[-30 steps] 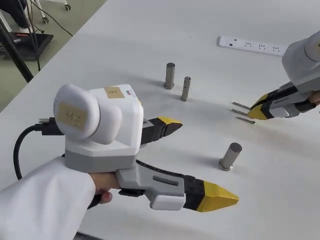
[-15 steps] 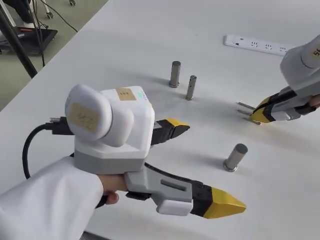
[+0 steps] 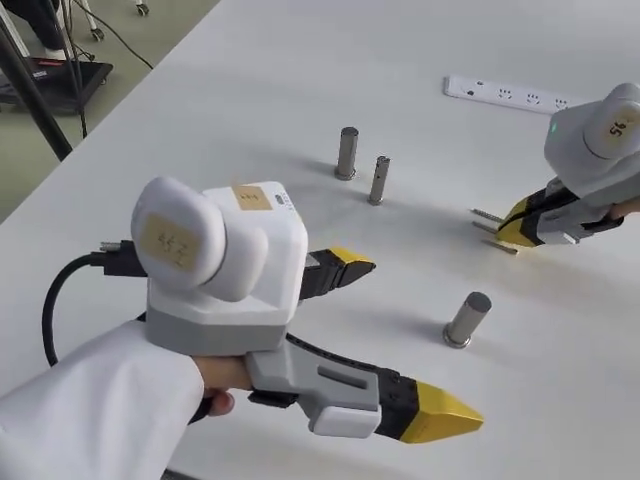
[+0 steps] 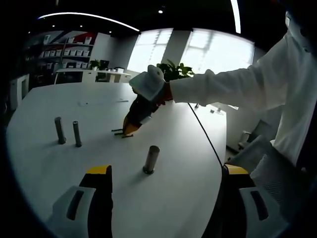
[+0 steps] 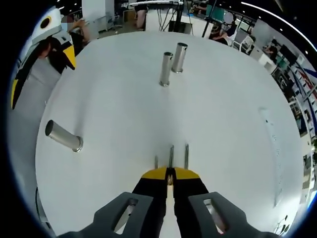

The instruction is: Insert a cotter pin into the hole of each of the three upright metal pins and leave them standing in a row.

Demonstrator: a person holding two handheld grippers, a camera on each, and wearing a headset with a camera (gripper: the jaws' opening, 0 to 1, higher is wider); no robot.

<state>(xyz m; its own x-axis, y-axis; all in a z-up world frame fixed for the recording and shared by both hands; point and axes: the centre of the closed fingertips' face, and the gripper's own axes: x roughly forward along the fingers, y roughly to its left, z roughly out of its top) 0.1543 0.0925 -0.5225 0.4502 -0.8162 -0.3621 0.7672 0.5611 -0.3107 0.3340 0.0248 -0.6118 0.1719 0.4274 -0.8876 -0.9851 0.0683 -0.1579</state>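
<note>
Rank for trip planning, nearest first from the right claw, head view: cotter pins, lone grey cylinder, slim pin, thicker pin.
1. Thin steel cotter pins, at the right claw tips.
2. Lone grey metal cylinder, nearer the person.
3. Slim upright metal pin, left.
4. Thicker upright metal pin, farthest left.

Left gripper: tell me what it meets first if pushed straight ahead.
Probably the lone upright pin, which stands ahead between the open jaws of the left gripper, a little left of centre. Depth is hard to judge.
</note>
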